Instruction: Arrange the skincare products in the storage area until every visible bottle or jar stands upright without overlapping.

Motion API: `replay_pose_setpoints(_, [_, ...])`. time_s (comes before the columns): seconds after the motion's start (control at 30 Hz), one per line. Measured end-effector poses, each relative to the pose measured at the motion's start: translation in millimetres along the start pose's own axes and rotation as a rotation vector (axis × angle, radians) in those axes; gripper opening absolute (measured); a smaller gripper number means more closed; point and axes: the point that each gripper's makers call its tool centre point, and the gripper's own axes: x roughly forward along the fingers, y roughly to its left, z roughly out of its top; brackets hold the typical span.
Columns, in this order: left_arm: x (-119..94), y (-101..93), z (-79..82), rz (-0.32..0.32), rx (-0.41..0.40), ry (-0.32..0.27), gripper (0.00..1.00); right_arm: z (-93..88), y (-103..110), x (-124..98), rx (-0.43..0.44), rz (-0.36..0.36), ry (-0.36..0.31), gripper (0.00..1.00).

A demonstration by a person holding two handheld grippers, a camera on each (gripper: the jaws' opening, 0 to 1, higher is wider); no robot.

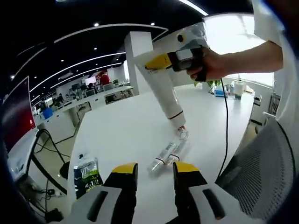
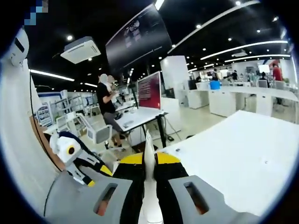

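the right tool (image 1: 161,60) is pinching the flat crimped end of a big white tube (image 1: 163,91), hanging it cap-down, its long axis slanting toward the white surface (image 1: 126,126), cap hovering just above. the same tube (image 2: 148,158) is showing edge-on between its jaws. the left tool (image 1: 155,171) is waiting spread and empty, nearer the two small tubes (image 1: 166,156) lying flat just ahead.
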Motion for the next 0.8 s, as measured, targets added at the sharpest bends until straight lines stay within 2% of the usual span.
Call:
replay_pose_setpoints(0.27, [0.6, 1.0, -2.6, 0.005, 0.009, 0.013, 0.31, -10.5, -27.6, 6.9, -0.025, -0.038, 0.049, 0.05])
replay_pose_setpoints(0.47, [1.8, 1.7, -6.0, 0.007, 0.015, 0.025, 0.31, -14.6, -50.3, 8.6, -0.031, -0.057, 0.063, 0.05])
replay_pose_setpoints(0.8, [3.7, 0.9, -11.4, 0.005, 0.028, 0.057, 0.3, -20.6, -75.6, 11.1, -0.044, -0.087, 0.081, 0.06])
